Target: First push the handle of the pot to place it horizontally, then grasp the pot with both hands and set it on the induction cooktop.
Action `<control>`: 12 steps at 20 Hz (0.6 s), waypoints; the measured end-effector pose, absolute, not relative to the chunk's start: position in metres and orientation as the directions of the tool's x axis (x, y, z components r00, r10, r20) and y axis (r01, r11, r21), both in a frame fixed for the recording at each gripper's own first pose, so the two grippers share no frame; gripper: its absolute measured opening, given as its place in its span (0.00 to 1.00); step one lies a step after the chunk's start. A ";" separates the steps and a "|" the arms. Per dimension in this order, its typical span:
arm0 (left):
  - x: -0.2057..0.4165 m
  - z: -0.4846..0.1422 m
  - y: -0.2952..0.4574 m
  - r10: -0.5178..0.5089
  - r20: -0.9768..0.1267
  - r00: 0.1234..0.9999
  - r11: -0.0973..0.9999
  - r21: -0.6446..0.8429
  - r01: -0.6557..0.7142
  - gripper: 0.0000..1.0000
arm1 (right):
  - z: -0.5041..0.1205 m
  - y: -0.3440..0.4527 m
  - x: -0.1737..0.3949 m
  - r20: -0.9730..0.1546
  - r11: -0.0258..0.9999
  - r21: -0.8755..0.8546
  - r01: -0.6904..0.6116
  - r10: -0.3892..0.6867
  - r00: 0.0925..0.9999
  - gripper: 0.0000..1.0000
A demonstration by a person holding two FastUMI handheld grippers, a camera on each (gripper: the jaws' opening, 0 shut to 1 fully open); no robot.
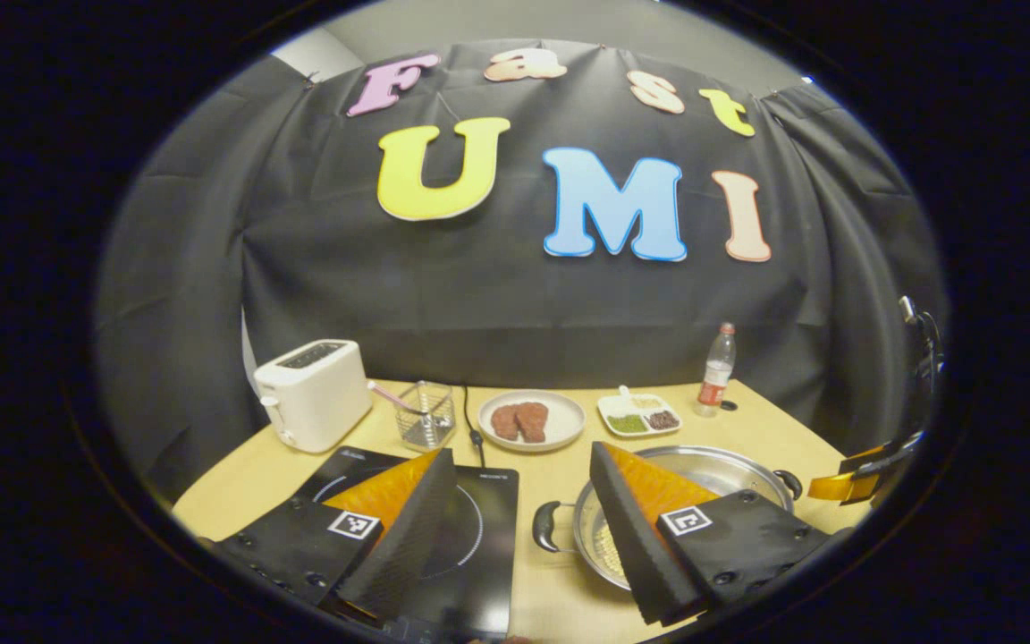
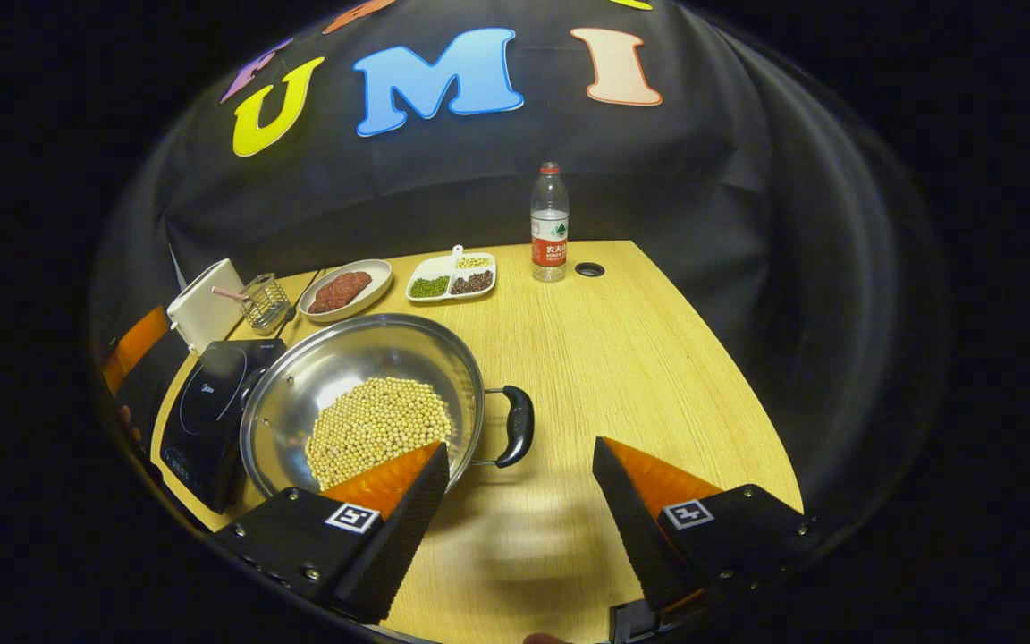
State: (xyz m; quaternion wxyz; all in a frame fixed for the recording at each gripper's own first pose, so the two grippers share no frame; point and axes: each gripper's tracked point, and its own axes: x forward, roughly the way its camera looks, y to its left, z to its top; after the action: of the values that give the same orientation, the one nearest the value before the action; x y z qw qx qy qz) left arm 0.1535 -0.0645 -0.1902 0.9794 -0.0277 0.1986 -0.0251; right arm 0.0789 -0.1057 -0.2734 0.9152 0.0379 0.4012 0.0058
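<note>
The pot (image 2: 363,402) of beans sits on the table beside the induction cooktop (image 2: 206,402), handles apparently level – so the lift seems next, each wide-open gripper, left gripper (image 1: 524,528) and right gripper (image 2: 519,519), needing to close on its handle (image 2: 515,426).

no wording can be read with certainty. a square black-and-white coded marker (image 1: 354,524) is carried on a finger of the left gripper (image 1: 522,449), and a second marker (image 1: 687,520) on its other finger; the same pair of markers (image 2: 352,517) is seen on the right gripper (image 2: 522,443). a red label (image 2: 549,251) with pale print is borne by the water bottle (image 2: 549,201), too small to be made out. a faint pale brand mark (image 1: 495,477) is printed on the induction cooktop (image 1: 479,572), also illegible.
</note>
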 end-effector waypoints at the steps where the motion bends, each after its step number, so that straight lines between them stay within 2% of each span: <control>1: 0.157 -0.203 -0.069 -0.076 -0.422 0.904 0.996 -0.073 0.049 0.99 | -0.274 -0.104 0.080 -0.735 0.996 0.080 0.028 0.040 0.676 0.99; 5: 0.171 -0.243 -0.082 -0.127 -0.520 0.845 0.991 -0.097 0.090 0.99 | -0.280 -0.094 0.092 -0.740 0.993 0.105 0.051 0.044 0.671 1.00; 7: 0.174 -0.263 -0.090 -0.147 -0.567 0.810 0.989 -0.104 0.107 0.95 | -0.284 -0.089 0.097 -0.748 0.991 0.119 0.062 0.048 0.662 1.00; 8: 0.176 -0.274 -0.092 -0.157 -0.589 0.792 0.987 -0.108 0.115 0.99 | -0.288 -0.086 0.099 -0.752 0.990 0.123 0.067 0.049 0.657 1.00; 10: 0.182 -0.291 -0.095 -0.170 -0.623 0.764 0.985 -0.110 0.129 0.99 | -0.293 -0.084 0.104 -0.760 0.989 0.127 0.079 0.045 0.648 1.00; 11: 0.183 -0.297 -0.096 -0.173 -0.637 0.751 0.985 -0.109 0.134 0.95 | -0.295 -0.083 0.106 -0.763 0.988 0.129 0.086 0.043 0.644 1.00; 12: 0.185 -0.305 -0.097 -0.178 -0.652 0.737 0.984 -0.109 0.142 0.99 | -0.298 -0.082 0.108 -0.769 0.987 0.131 0.093 0.042 0.637 1.00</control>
State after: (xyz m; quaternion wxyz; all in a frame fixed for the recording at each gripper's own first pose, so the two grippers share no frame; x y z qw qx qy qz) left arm 0.1846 -0.0972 -0.3047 0.9316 -0.0260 0.3521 -0.0859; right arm 0.1081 -0.0822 -0.2985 0.9013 0.0791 0.4256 -0.0142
